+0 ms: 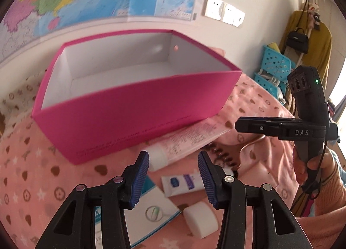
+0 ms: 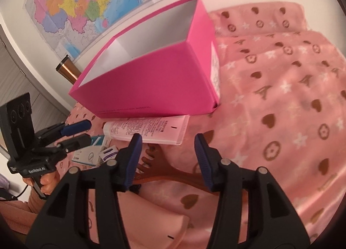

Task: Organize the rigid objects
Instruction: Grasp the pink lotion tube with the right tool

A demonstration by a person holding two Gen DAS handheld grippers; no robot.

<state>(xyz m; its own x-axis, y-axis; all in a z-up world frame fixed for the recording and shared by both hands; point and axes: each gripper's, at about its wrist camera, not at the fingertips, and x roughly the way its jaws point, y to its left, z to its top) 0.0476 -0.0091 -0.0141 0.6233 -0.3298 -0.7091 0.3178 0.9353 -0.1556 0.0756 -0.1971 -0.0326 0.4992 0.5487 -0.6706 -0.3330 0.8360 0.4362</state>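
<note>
Both tongs gape wide, empty. The comb lies on the bed just ahead of the right tongs, long axis 10-to-4; box at 12, beyond the tube.

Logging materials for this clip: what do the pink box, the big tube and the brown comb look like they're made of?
Pink box: likely matte cardboard, with thin flat walls, sharp folded edges and a white inside.
Big tube: probably soft glossy plastic, with a flat crimped end and a white cap.
Brown comb: smooth and reddish-brown; wood or plastic, the pictures leave it open.
</note>
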